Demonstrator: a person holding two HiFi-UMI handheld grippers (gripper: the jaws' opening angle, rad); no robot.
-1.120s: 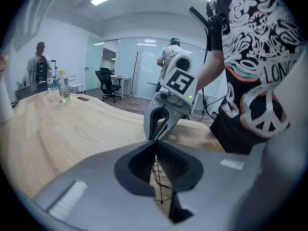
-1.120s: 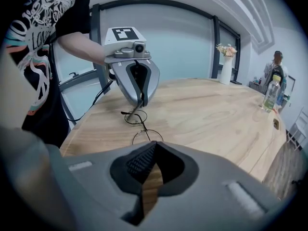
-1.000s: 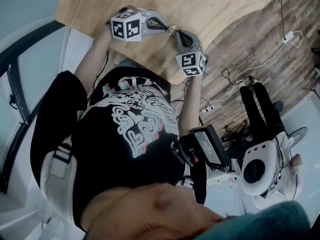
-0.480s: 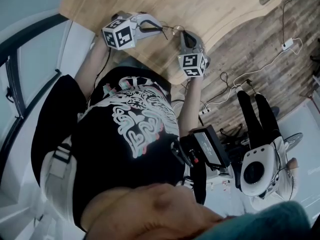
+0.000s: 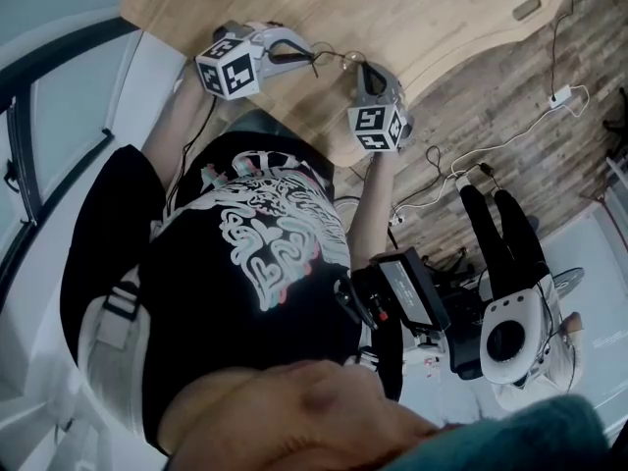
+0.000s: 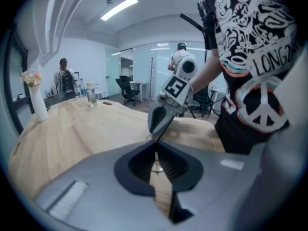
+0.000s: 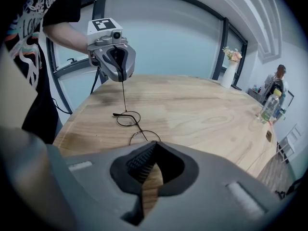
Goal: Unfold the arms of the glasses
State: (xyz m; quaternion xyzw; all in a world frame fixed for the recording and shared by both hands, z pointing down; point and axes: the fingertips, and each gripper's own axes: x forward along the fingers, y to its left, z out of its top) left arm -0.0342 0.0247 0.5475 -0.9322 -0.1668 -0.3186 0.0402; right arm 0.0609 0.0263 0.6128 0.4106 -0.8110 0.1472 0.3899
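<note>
Table (image 7: 202,105); glasses (image 7: 127,119) plain in right gripper view

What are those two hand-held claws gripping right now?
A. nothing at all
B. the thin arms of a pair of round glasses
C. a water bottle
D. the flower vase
B: the left gripper pinches one thin arm rising from the glasses, and the right gripper is shut on the other arm.

Wooden table (image 5: 432,8), plank floor (image 5: 599,42), glass partition (image 6: 144,64), ceiling strip lights (image 6: 119,7)
</note>
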